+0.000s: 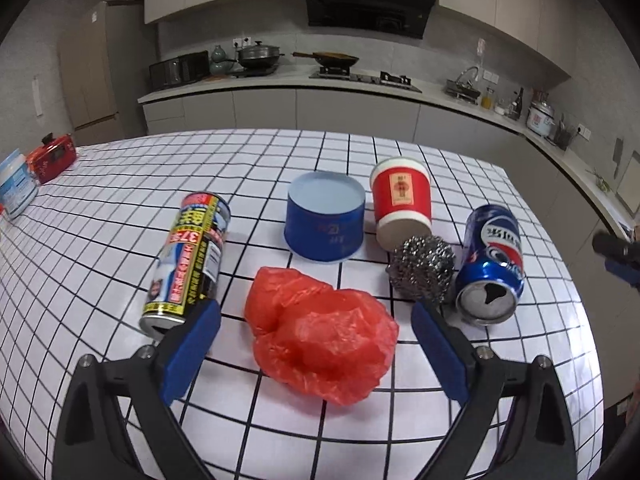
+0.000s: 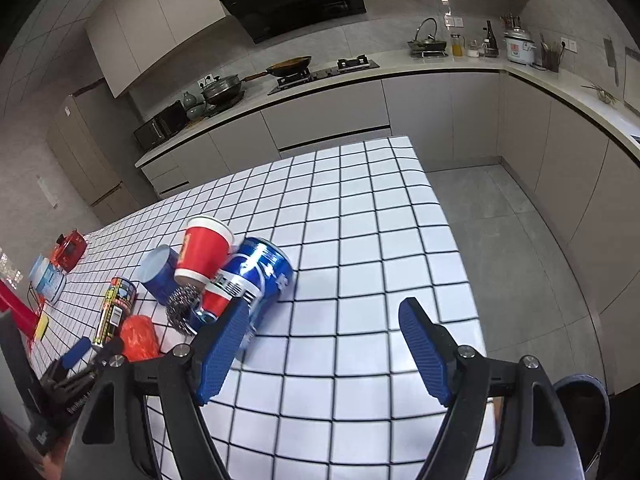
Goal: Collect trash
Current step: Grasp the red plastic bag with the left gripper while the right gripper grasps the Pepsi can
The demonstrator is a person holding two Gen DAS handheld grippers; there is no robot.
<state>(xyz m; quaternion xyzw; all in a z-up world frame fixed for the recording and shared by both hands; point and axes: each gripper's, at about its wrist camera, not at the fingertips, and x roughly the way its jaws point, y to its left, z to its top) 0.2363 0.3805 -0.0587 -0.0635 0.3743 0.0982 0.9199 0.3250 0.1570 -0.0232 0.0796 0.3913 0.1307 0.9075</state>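
A crumpled red plastic bag point(image 1: 322, 338) lies on the checked table between the wide-open jaws of my left gripper point(image 1: 316, 322). Around it lie a black-and-yellow can point(image 1: 188, 256) on its side, a blue tub point(image 1: 325, 221), a red paper cup point(image 1: 401, 204), a steel wool ball point(image 1: 422, 267) and a blue soda can point(image 1: 491, 264) on its side. My right gripper point(image 2: 322, 320) is open and empty over bare table, its left finger just in front of the soda can point(image 2: 254, 276). The cup point(image 2: 204, 252), steel wool point(image 2: 182, 308) and bag point(image 2: 138, 338) show to its left.
A red box point(image 1: 52, 158) and a white jar point(image 1: 16, 188) stand at the table's far left. The table's right edge point(image 2: 452, 240) drops to grey floor. Kitchen counters run behind. The other gripper point(image 2: 76, 354) shows at lower left in the right wrist view.
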